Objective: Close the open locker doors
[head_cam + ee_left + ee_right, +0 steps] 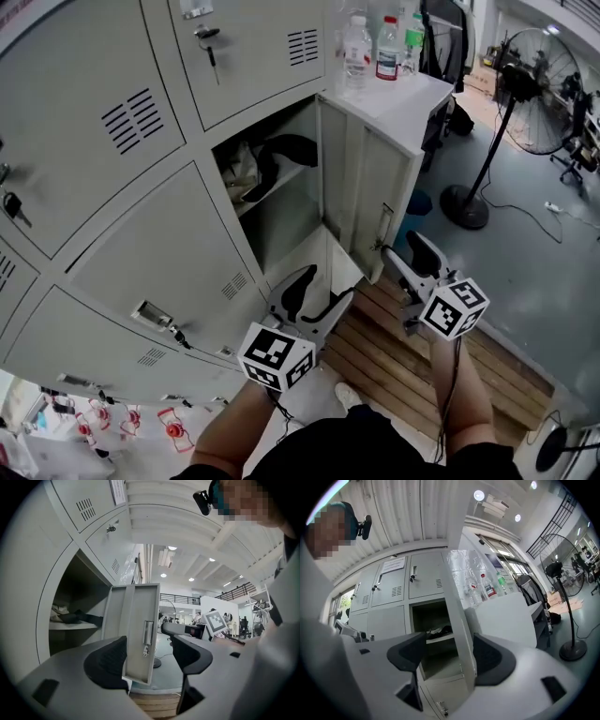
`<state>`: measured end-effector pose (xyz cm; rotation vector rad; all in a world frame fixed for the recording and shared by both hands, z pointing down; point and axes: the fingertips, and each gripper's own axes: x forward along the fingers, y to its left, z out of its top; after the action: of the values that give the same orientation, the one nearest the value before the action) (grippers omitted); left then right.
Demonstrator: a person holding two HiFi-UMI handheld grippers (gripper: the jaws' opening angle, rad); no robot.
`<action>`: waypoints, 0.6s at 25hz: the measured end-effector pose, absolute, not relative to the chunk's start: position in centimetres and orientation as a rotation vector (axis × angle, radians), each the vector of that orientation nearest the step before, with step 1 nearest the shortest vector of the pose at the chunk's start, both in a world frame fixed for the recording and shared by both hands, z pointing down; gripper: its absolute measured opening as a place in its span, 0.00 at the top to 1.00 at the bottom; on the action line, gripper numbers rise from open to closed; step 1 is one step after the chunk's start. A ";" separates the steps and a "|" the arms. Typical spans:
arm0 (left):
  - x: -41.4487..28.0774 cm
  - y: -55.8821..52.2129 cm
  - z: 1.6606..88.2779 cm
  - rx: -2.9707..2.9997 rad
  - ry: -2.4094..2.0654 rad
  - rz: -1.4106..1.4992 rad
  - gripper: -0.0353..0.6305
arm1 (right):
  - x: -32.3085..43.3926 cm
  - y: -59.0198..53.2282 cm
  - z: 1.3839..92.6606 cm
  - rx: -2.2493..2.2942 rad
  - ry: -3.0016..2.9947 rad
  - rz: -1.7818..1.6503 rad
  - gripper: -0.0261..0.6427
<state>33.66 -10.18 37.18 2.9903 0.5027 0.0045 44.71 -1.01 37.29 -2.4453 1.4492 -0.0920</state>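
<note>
Grey steel locker door (367, 192) stands open at 12 o'clock, its edge between the released jaws of the left gripper (319, 295) and the right gripper (410, 258), ungrasped. Three bottles (380, 42) and one fan (530, 84), at 1 and 2 o'clock, escape the left gripper view.

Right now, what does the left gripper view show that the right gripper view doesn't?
Only the left gripper view: the latch on the inside of the open locker door, and the other claw's marker cube. Only the right gripper view: bottles on a white cabinet. Both: that door and the cluttered shelf inside the locker.
</note>
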 end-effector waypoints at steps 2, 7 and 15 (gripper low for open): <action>34.7 -9.9 37.6 2.991 0.487 0.013 0.47 | 45.6 -1.3 37.7 -2.427 1.475 -0.101 0.51; 36.7 -9.6 38.1 2.989 0.445 0.019 0.47 | 46.9 -2.0 38.3 -2.397 1.541 -0.124 0.53; 38.4 -10.1 38.6 2.978 0.394 0.008 0.47 | 48.0 -3.3 38.9 -2.368 1.634 -0.144 0.59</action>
<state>38.43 -10.05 38.63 2.9783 0.3935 0.0079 48.03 -3.34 38.86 -2.3682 1.6339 -0.1444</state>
